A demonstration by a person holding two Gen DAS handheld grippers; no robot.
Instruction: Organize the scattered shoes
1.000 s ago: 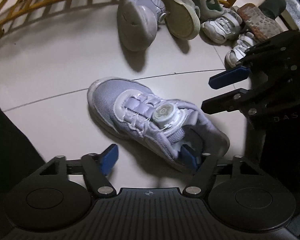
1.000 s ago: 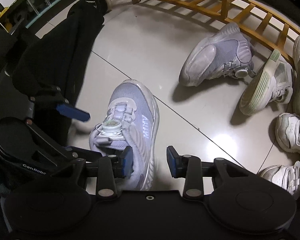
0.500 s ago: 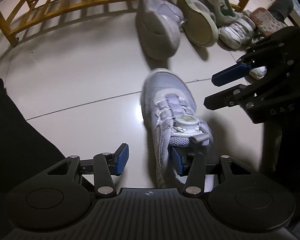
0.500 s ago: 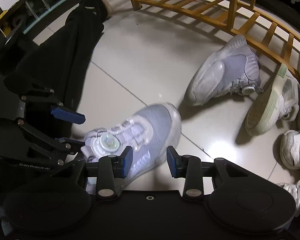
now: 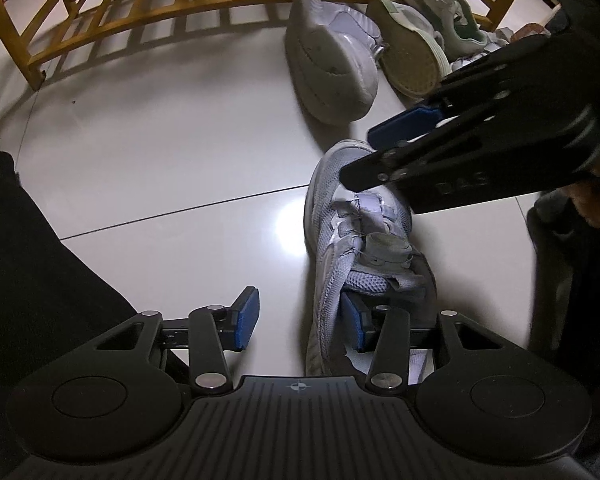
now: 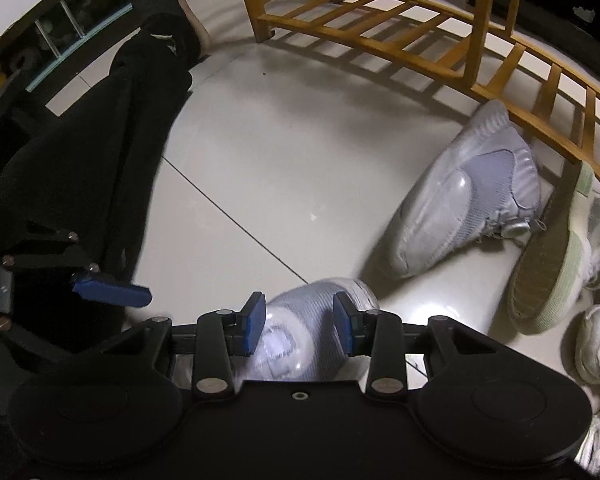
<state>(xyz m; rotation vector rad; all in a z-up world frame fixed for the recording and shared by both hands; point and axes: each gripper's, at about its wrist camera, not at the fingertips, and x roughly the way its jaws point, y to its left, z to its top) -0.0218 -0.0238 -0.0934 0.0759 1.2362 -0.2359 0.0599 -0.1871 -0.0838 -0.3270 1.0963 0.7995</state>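
Observation:
A lavender sneaker with a round dial lace stands upright on the tiled floor, toe towards the wooden rack. My left gripper straddles its heel collar: the right pad sits inside the shoe's mouth and the left pad stands clear of the side wall, so the jaws are open. My right gripper reaches in from the right over the toe. In the right wrist view the blurred toe shows between and below the pads of that gripper, which is open. The matching lavender sneaker lies on its side by the rack.
A low wooden slatted rack curves across the back. Beside the tipped sneaker lie a green-and-white sneaker and small white shoes. A person's dark trouser leg fills the left side.
The lavender sneaker has swung round from lying across the floor to toe-away. My right gripper has moved over its toe. The left jaws have narrowed a little.

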